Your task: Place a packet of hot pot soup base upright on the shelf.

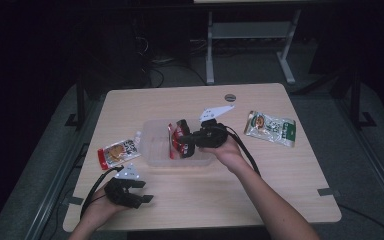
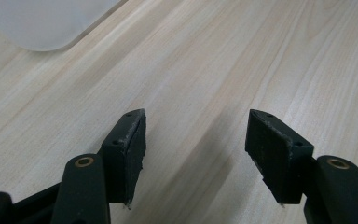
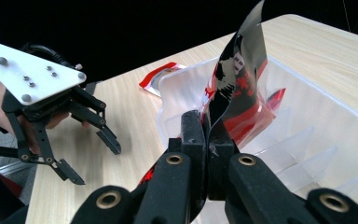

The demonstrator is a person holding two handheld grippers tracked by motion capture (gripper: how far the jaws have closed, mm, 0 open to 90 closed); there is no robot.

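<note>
My right gripper (image 1: 186, 142) is shut on a red and black snack packet (image 1: 179, 138) and holds it upright over the clear plastic container (image 1: 150, 150) at the table's middle. In the right gripper view the packet (image 3: 235, 70) rises from between the closed jaws (image 3: 208, 130), above the container's divided inside (image 3: 317, 116). My left gripper (image 1: 146, 191) rests near the front left of the table, open, with nothing between its fingers. Its own view has the open jaws (image 2: 196, 140) over bare wood, with the container's corner (image 2: 46, 23) at top left.
An orange and red packet (image 1: 117, 152) lies left of the container. A green and white packet (image 1: 271, 128) lies at the right. A small grey disc (image 1: 230, 97) sits near the far edge. The left gripper (image 3: 97, 163) also appears in the right gripper view.
</note>
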